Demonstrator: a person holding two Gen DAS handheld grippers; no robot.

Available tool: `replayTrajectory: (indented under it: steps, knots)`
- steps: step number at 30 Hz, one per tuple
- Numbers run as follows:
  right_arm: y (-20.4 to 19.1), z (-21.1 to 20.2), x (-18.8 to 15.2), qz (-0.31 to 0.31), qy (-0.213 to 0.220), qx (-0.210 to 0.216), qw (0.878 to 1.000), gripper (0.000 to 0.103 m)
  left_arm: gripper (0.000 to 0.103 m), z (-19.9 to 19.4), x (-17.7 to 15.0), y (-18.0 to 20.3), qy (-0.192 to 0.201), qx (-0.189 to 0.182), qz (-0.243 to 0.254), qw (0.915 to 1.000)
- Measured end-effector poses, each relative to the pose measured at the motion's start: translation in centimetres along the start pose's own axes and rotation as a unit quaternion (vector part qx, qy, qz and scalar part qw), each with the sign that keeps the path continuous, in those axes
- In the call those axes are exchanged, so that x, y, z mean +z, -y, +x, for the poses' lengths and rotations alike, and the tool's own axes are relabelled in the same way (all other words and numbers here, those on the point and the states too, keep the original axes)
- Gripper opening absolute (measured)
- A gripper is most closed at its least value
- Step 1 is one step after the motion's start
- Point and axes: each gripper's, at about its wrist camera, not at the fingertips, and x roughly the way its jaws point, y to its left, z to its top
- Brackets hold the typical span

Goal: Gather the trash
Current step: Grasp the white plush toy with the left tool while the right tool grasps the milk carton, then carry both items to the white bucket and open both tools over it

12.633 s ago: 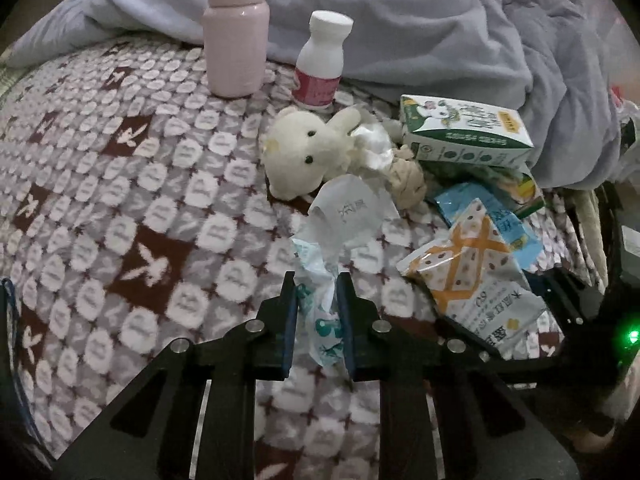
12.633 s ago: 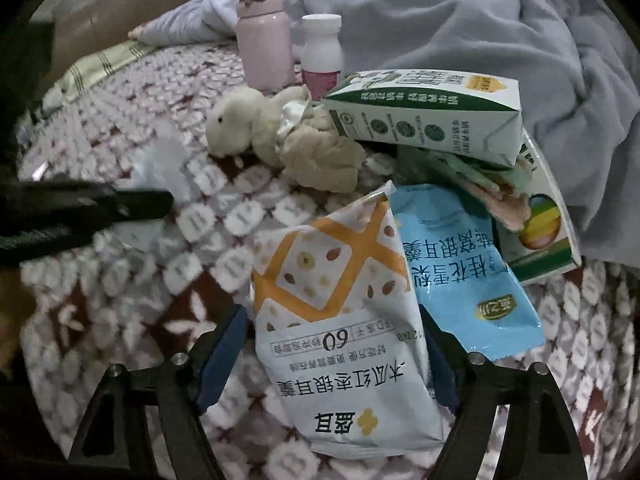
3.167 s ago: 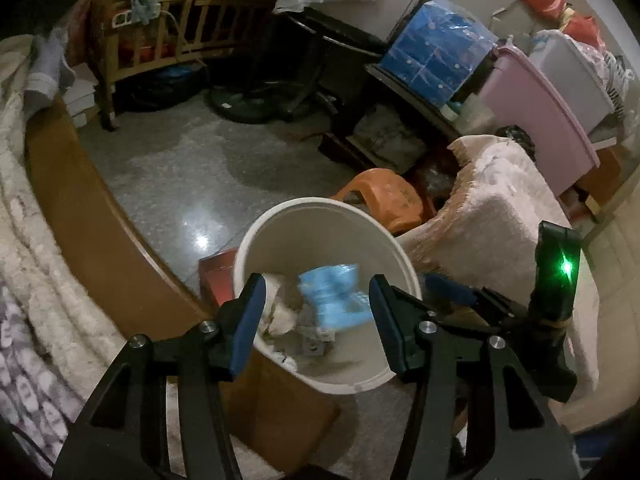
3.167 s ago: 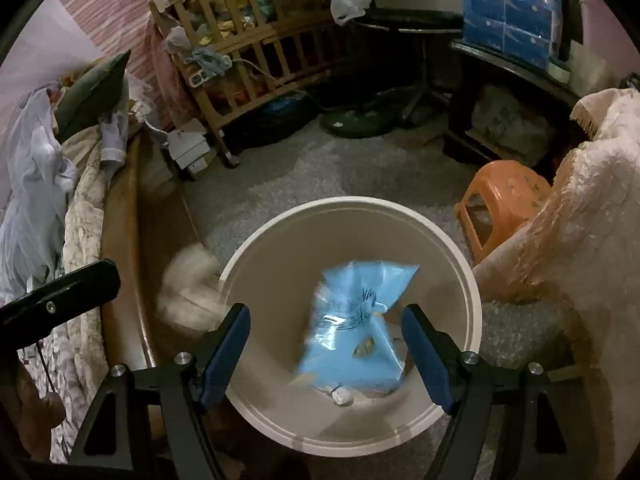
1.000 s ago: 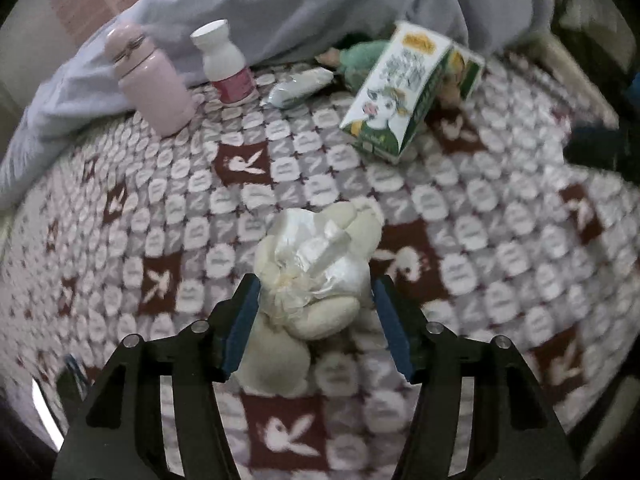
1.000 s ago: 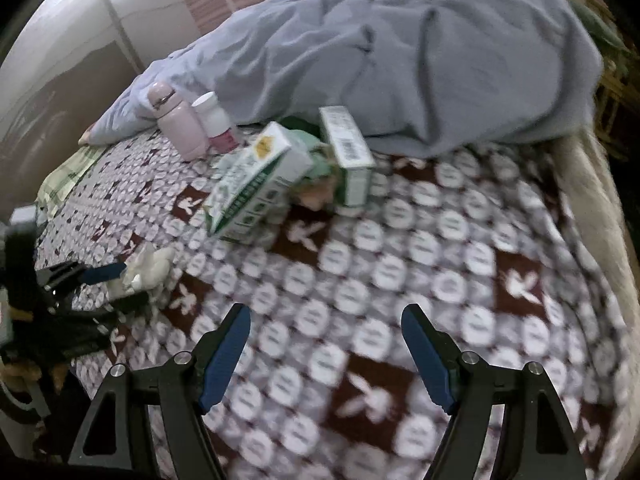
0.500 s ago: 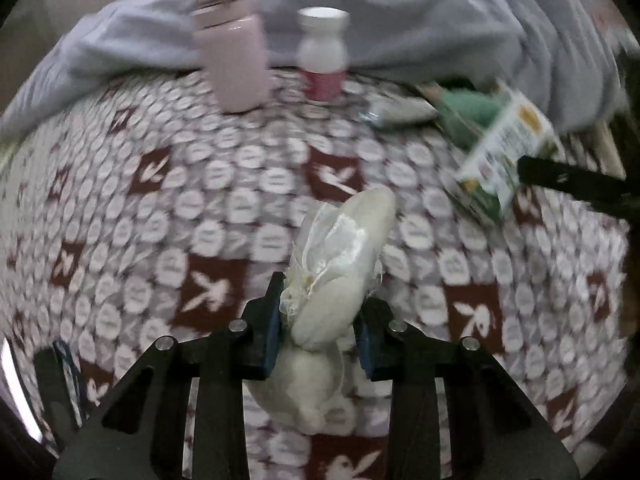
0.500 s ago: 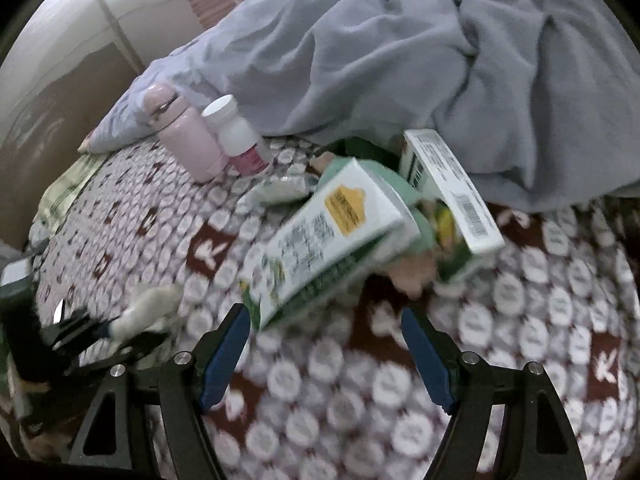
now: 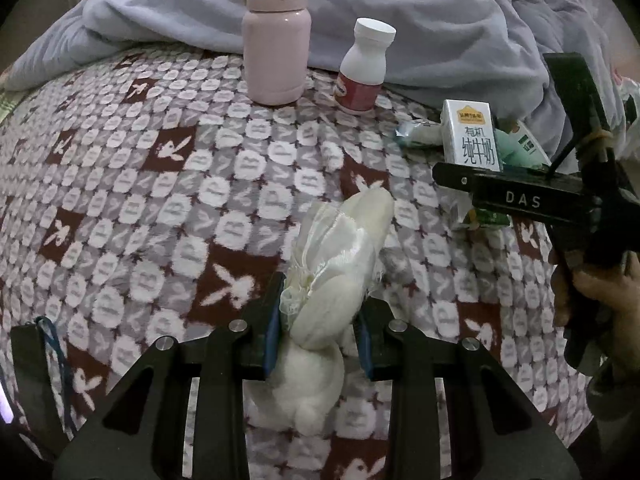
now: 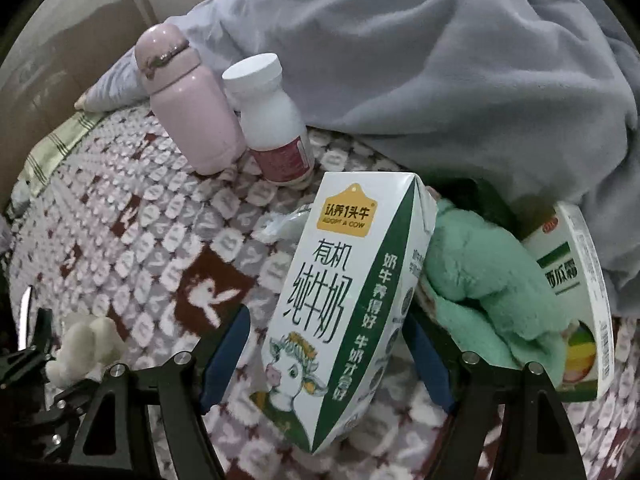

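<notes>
pink flask [image 9: 277, 36] upright | white bottle [image 9: 363, 67] beside it | grey duvet [image 10: 460, 60] behind

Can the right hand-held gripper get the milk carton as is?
Probably yes: the right hand-held gripper is open and already straddles the milk carton, with nothing between. The green plush leans against its far side.

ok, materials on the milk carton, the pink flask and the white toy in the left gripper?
Milk carton: coated paperboard by its look, glossy print, sharp folded edges. Pink flask: smooth matte pink shell, probably painted metal or plastic; cannot tell which. White toy: soft plush with a shiny satin-like ruffle, squeezed between the left gripper fingers.
</notes>
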Motion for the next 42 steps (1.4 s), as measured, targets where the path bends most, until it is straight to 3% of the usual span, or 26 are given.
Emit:
replayTrajectory:
  steps: [2,10,17,22,27,29,30,32,42]
  knots:
    - [0.3,-0.1,-0.3,0.008,0.002,0.008,1.0,0.062,0.029,0.0,0.0,0.0,0.001,-0.004,-0.002,1.0]
    - [1.6,-5.2,-3.5,0.017,0.001,0.107,0.994,0.062,0.029,-1.8,0.0,1.3,0.009,-0.031,-0.013,0.9994]
    - [3.3,-8.5,-10.4,0.014,-0.052,0.141,0.989,0.062,0.029,-2.8,-1.0,4.4,0.01,-0.029,0.001,0.9995]
    - [4.5,-7.0,-13.3,-0.002,-0.098,0.074,0.992,0.063,0.029,-1.3,-2.3,6.3,-0.013,-0.015,0.011,0.9997]
    - [4.9,-8.3,-13.2,0.002,-0.058,0.024,0.998,0.067,0.029,-1.3,-2.8,7.0,-0.014,-0.01,0.006,0.9998]
    - [5.2,-8.1,-13.0,0.02,-0.053,0.037,0.998,0.066,0.029,-1.5,-2.9,7.4,-0.012,-0.011,0.008,0.9998]
    - [5.2,-7.9,-12.8,0.033,-0.047,0.052,0.997,0.055,0.029,-1.8,-2.9,7.7,-0.009,-0.01,0.01,0.9999]
    - [5.7,-8.3,-13.2,0.052,-0.025,0.074,0.996,0.055,0.029,-2.3,-2.9,8.3,-0.004,-0.008,0.015,0.9998]
    - [7.3,-15.2,-14.8,0.051,0.035,0.097,0.993,0.055,0.029,-4.3,-2.5,12.7,0.023,-0.016,0.04,0.9988]
